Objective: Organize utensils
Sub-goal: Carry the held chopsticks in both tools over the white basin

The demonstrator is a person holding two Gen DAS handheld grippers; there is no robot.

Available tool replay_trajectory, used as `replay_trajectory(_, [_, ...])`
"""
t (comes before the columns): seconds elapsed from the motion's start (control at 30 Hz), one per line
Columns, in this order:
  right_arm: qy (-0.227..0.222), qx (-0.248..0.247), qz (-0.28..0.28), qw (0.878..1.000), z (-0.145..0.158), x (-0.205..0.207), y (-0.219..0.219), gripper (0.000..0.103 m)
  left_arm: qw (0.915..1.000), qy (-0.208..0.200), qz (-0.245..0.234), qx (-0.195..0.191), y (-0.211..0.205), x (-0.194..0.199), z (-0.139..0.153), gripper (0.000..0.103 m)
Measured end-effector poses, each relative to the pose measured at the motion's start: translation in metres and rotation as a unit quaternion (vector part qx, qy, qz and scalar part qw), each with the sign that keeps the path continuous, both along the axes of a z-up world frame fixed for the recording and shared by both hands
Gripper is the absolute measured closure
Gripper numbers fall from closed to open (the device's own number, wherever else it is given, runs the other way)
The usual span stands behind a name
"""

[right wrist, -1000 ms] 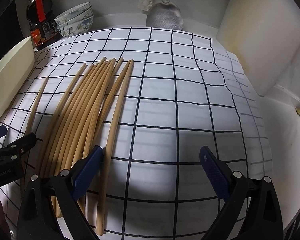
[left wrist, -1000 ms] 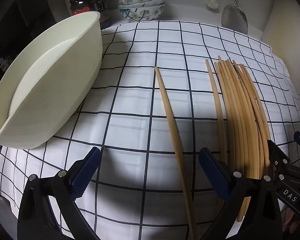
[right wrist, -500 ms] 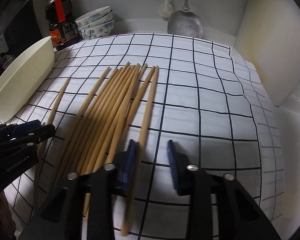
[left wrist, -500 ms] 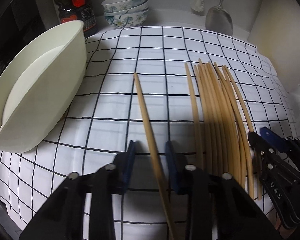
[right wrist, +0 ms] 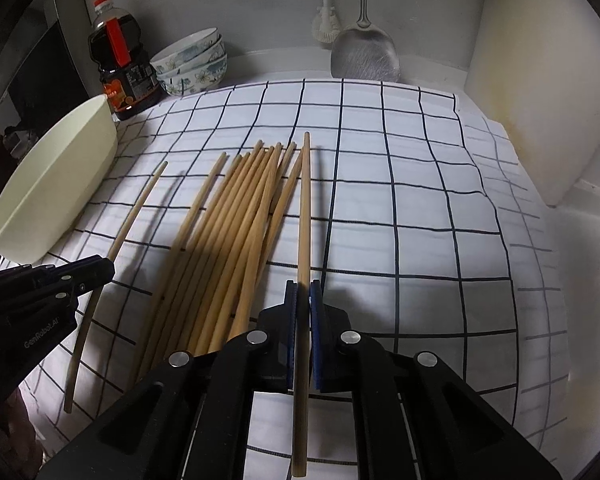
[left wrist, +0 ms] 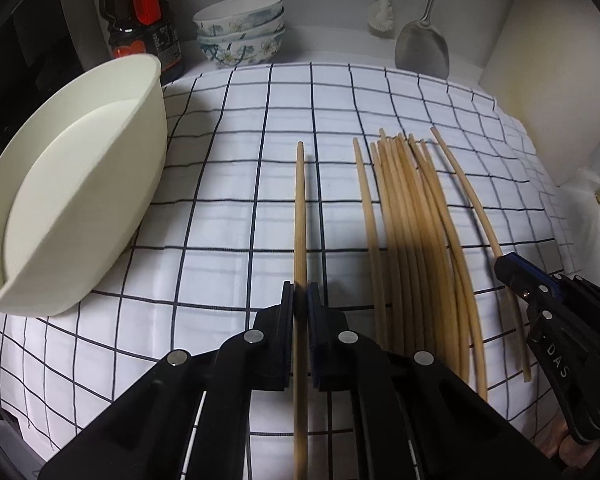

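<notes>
The left gripper (left wrist: 300, 300) was clamped on 1 chopstick (left wrist: 300, 216), which pointed away over the checked cloth (left wrist: 228, 216), apart from the bundle of chopsticks (left wrist: 416, 240) to its right. The right gripper (right wrist: 303, 296) was clenched on another chopstick (right wrist: 305, 208) at the bundle's right edge. Its far tip seemed slightly raised off the cloth, though the fisheye made this unsure. A cream basin (left wrist: 80, 184) stood at the cloth's left edge.

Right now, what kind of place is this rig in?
Most likely a home kitchen counter corner. A stack of floral bowls and a dark sauce bottle stand at the back, a metal spatula and dish brush hang on the wall, and chopsticks lie on a checked cloth.
</notes>
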State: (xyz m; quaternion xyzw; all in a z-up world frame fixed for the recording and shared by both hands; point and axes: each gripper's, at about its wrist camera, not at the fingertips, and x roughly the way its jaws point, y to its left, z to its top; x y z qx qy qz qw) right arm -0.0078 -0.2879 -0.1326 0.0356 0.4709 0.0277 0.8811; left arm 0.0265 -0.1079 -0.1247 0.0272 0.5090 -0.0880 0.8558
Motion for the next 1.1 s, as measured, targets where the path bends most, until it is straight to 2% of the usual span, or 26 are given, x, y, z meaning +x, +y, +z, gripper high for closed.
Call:
replay_trajectory(0.17, [-0.012,0.014,-0.004,1.000,0.025,-0.003,0.004,0.097,0.9998,-0.008,-0.002,-0.019,0.012,0.003,0.027,0.096])
replay_trajectory(0.37, [-0.037,0.027,0.014,0.999,0.066,0.000,0.030,0.097,0.9987,-0.038,0.011,-0.033,0.047,0.006,0.070,0.096])
replay_trajectory(0.53, [-0.054,0.050,0.045,0.996,0.093,0.012,0.072,0.097,0.9971,-0.059,0.032,-0.036,0.089,0.012,0.099,0.096])
replay_trajectory(0.67, [-0.062,0.067,0.076,0.993,0.104,0.027,0.110,0.097,0.9952,-0.073,0.058,-0.030,0.130,0.019,0.112,0.096])
replay_trajectory(0.93, [-0.067,0.100,0.135,0.984,0.112,0.067,0.194,0.097,0.9909,-0.071,0.113,-0.019,0.210,0.045,0.109,0.096])
replay_trajectory(1.1, [-0.046,0.102,0.161,0.980,0.100,0.093,0.240,0.097,0.9905,-0.060,0.123,-0.017,0.236,0.064,0.094,0.096])
